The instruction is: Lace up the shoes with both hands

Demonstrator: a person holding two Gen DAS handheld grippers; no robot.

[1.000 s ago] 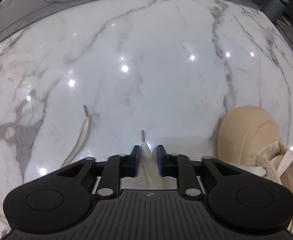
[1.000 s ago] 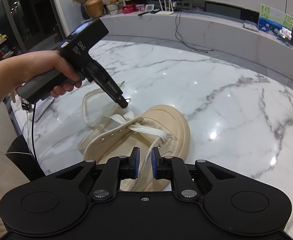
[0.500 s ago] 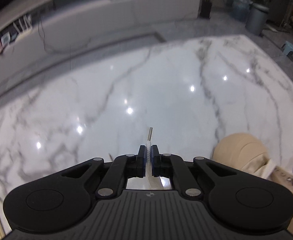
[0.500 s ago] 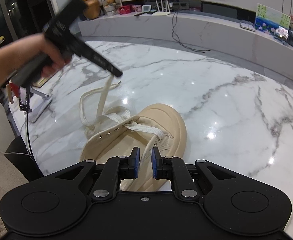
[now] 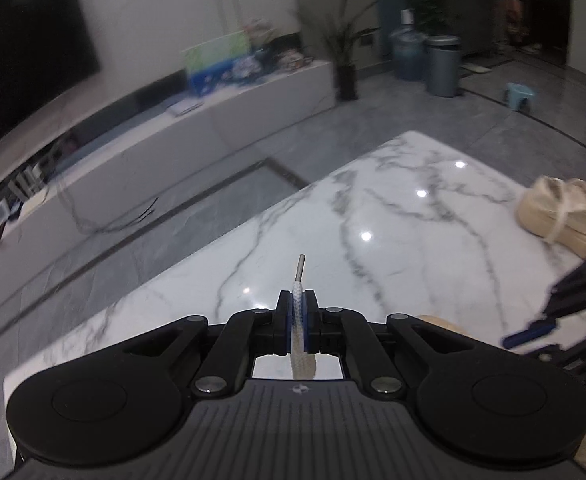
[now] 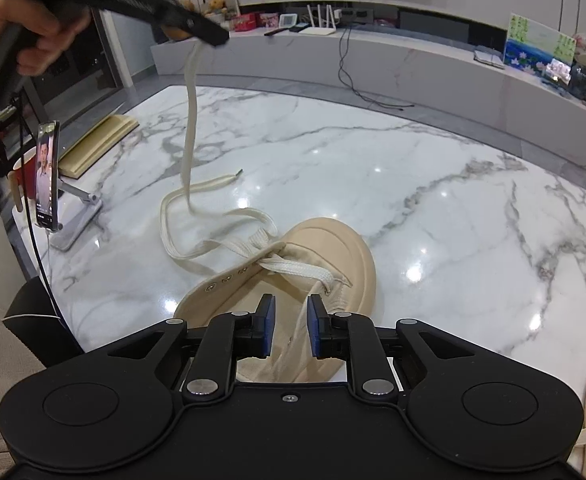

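Since a second ago the left gripper (image 5: 300, 316) has swung way up off the table (image 5: 413, 216), so its camera is now looking out at the room instead of down at the marble. It's clamping the lace (image 5: 299, 320) tight between its pads, metal tip (image 5: 300, 267) poking out in front. Another shoe (image 5: 561, 212) is lying on its side at the far right.

Over on the right wrist view, the lace (image 6: 189, 120) is getting pulled up in a long strand from the beige shoe (image 6: 325, 248) to the left gripper (image 6: 213, 38) held high by a hand (image 6: 33, 36). So slack is coming out through the eyelets, I'd guess. The right gripper (image 6: 289, 326) is hovering over the shoe's tongue, jaws apart, holding nothing, with the other lace end (image 6: 213, 182) lying loose on the marble.
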